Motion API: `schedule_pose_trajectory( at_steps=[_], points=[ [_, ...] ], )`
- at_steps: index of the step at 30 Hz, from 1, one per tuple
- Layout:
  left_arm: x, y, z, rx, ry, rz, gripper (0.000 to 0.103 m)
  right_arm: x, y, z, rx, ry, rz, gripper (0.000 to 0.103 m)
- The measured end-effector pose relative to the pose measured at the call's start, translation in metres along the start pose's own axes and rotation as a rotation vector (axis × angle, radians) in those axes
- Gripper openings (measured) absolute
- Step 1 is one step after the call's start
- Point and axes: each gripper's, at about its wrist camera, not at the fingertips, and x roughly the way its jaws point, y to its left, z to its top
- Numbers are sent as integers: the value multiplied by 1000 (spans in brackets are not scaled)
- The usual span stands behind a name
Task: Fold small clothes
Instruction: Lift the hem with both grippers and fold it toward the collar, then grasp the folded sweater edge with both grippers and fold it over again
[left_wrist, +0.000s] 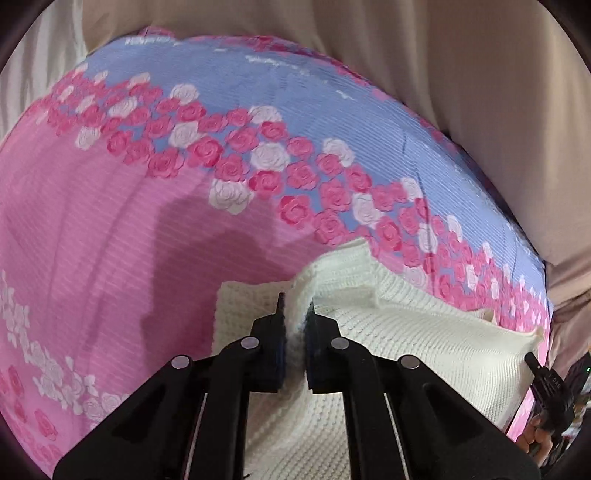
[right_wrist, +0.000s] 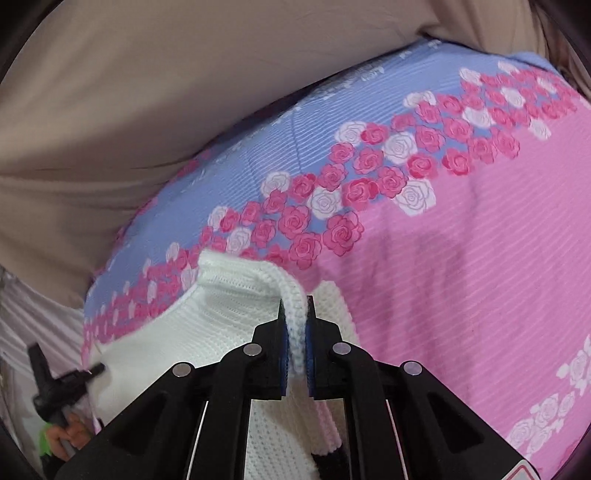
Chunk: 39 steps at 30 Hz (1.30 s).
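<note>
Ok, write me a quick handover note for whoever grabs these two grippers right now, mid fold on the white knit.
Left gripper: shut on the white knit garment, pinching a raised edge.
Right gripper: shut on the same garment, clamping its thick ribbed edge.
The garment is partly lifted over the pink and blue rose-print bedspread; some of it hangs below the grippers, and a pink trim shows near the right gripper.
Done: both edges gripped and raised.
Left: probably carry the held edge over, lay it flat, release, then finish the remaining folds. How many folds are already made cannot be told.
</note>
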Motion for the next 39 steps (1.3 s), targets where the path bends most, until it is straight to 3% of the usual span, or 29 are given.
schedule_pose_trajectory(
  at_steps=[2, 6, 9, 12, 13, 15, 17, 20, 24, 26, 28, 29, 30, 31, 34, 37, 39],
  points=[
    [1, 3, 0, 8, -1, 3, 7, 0, 1, 1, -12, -10, 12, 6],
    [23, 4, -1, 30, 42, 37, 8, 30, 0, -1, -53, 67, -40, 6],
    [26, 2, -2, 13, 14, 22, 16, 34, 1, 1, -27, 78, -17, 13],
    [11, 7, -8, -7, -3, -19, 32, 10, 10, -4, -55, 40, -33, 28],
    [2, 10, -12, -10, -17, -29, 36, -4, 12, -10, -72, 15, -44, 44],
    [-19, 20, -27, -25, -51, 1, 72, -30, 5, -28, -94, -11, -64, 59],
    [-37, 39, -54, -40, -60, 8, 75, -46, -10, -54, -96, 8, -86, 61],
    [-46, 60, -93, -89, -7, -16, 76, -57, -36, -103, -72, 86, -104, 61],
    [-45, 80, -148, -188, 71, -50, 79, -54, -49, -149, -8, 156, -45, 63],
    [-41, 79, -161, -214, 81, -60, 81, -53, -47, -157, 4, 130, -17, 72],
    [-40, 69, -160, -179, 66, -56, 79, -47, -40, -156, 5, 117, 2, 72],
    [-38, 66, -157, -171, 77, -55, 70, -43, -36, -152, 11, 115, 12, 68],
    [-37, 60, -151, -147, 91, -39, 47, -40, -34, -148, 17, 120, 23, 39],
    [-37, 57, -146, -132, 108, -57, 34, -36, -31, -143, 28, 136, 32, 20],
    [-50, 58, -137, -134, 138, -79, 25, -58, -26, -129, 59, 94, 65, 13],
    [-71, 67, -141, -100, 148, -73, 17, -100, -36, -131, 58, 55, 36, 11],
    [-78, 76, -153, -74, 180, -47, 13, -118, -53, -143, 63, 75, 5, 10]
  ],
)
